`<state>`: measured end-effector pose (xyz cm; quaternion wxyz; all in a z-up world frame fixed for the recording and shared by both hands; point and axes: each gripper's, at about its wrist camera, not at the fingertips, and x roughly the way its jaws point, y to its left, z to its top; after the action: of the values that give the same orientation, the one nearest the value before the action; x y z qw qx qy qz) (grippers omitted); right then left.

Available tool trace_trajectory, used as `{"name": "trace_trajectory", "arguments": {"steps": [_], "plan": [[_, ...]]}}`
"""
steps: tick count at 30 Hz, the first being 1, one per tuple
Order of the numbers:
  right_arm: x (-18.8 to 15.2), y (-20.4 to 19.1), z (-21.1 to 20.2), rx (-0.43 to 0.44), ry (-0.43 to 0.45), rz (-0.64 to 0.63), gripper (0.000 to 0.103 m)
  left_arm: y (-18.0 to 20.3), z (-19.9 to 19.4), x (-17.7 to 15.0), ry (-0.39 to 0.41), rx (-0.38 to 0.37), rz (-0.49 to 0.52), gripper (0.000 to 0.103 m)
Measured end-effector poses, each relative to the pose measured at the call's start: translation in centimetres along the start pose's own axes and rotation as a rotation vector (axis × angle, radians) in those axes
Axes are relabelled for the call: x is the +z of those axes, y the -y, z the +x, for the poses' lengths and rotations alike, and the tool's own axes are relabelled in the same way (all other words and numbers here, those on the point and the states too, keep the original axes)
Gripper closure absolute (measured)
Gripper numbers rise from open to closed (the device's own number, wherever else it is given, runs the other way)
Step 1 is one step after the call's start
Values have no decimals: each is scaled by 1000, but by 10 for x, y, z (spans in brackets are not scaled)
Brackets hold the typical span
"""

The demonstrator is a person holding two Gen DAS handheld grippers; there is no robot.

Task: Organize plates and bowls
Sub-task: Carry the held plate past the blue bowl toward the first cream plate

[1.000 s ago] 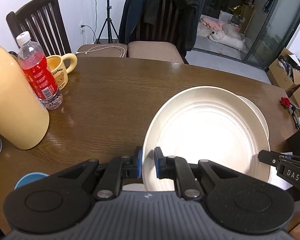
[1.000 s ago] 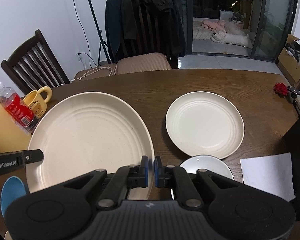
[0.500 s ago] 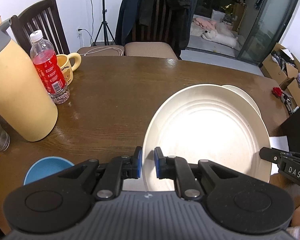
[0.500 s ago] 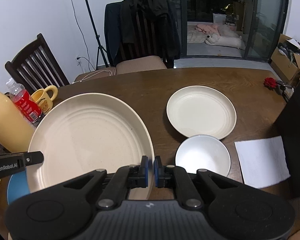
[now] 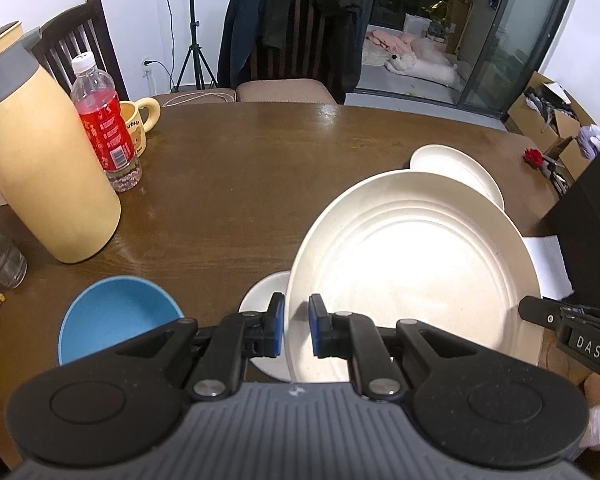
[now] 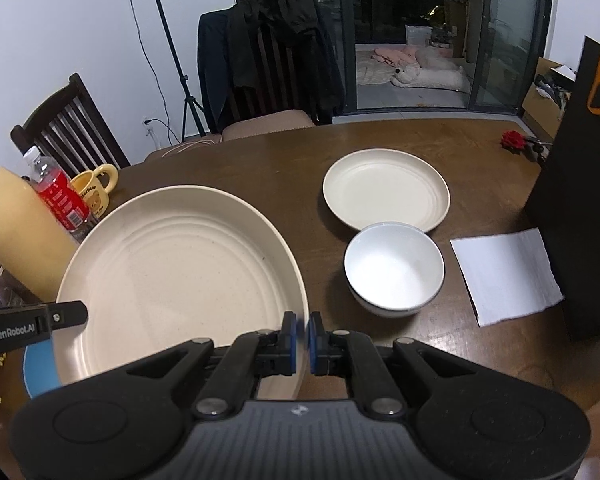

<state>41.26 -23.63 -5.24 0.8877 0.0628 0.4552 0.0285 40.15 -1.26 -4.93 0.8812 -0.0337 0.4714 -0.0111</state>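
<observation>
A large cream plate [image 5: 416, 276] [image 6: 180, 280] hangs above the brown table, gripped from two sides. My left gripper [image 5: 296, 328] is shut on its near-left rim. My right gripper [image 6: 302, 340] is shut on its near-right rim. A smaller cream plate [image 6: 386, 188] [image 5: 456, 168] lies on the table farther back. A white bowl [image 6: 394, 272] [image 5: 264, 300] sits just in front of it, half hidden by the big plate in the left wrist view. A blue bowl [image 5: 116, 320] [image 6: 40, 368] rests at the near left, under the big plate's edge.
At the left stand a yellow flask [image 5: 44, 168], a red drink bottle [image 5: 108, 128], a yellow mug [image 5: 140, 120] and a glass [image 5: 0, 256]. A white napkin [image 6: 504, 276], a tall black box [image 6: 580, 200] and a red flower [image 6: 512, 140] are at the right.
Both grippers have drawn back toward the near edge with the large plate between them. The blue bowl and the white bowl have come into view below it.
</observation>
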Motion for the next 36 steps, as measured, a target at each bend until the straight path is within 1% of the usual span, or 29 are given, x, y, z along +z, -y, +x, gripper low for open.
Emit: {"name": "trace_trajectory", "arguments": {"steps": [9,24,36], "plan": [[-27,0,-18,5,-10,-8,97,0,-20,-29,0,8,-9,90],[-66,7,-54,46,-30,-77,97,9,-61,-83,12,50,-88,90],[-103,13,-75,75,-51,-118,97,11,-82,-127,3,80,-133,90]]}}
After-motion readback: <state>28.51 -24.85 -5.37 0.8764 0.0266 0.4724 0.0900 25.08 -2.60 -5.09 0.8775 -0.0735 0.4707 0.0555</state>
